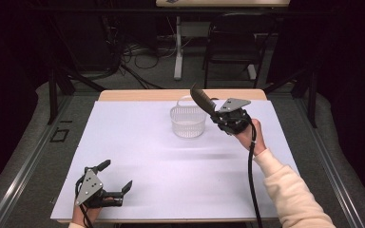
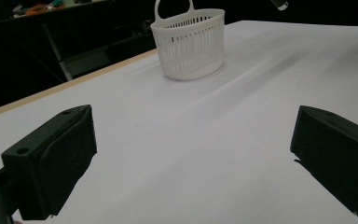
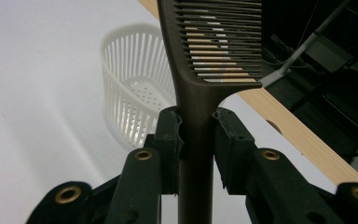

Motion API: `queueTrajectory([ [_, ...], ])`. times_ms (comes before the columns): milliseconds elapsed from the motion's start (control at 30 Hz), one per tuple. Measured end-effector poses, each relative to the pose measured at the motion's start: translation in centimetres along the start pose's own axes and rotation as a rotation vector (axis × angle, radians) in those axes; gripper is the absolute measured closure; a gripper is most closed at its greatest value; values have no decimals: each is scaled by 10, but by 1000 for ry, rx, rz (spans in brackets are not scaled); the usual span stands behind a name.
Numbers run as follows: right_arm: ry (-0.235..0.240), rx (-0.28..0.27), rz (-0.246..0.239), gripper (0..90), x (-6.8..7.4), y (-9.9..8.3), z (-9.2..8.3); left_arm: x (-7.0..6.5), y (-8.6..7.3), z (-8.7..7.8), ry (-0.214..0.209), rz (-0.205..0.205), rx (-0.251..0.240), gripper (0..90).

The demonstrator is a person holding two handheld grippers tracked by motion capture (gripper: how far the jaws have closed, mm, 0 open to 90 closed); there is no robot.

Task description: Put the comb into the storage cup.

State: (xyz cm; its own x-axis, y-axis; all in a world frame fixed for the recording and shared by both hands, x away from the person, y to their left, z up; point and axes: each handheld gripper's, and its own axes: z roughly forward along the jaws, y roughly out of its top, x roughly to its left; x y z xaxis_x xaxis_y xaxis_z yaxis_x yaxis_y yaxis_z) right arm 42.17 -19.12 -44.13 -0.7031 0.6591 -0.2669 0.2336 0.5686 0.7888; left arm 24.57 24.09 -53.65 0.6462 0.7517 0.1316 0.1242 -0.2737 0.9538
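Right gripper view: right gripper (image 3: 196, 135) pinches the handle of a dark brown plastic comb (image 3: 214, 51), raised just beside a white slatted plastic basket (image 1: 188, 121) on the white-covered table (image 1: 138, 156). Left gripper (image 1: 116, 175), jaws spread, holds nothing.

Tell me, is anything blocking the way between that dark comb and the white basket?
Nothing visible does. The right gripper holds the comb by its handle, raised beside the basket. The basket's top is open and it looks empty, and the table around it is bare.
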Motion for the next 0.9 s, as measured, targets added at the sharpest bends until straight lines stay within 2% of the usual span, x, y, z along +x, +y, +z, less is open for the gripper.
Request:
queueTrajectory([
  [900,-13,-8,-25,725,-4,15,4,0,0,0,0,-4,-2,3],
])
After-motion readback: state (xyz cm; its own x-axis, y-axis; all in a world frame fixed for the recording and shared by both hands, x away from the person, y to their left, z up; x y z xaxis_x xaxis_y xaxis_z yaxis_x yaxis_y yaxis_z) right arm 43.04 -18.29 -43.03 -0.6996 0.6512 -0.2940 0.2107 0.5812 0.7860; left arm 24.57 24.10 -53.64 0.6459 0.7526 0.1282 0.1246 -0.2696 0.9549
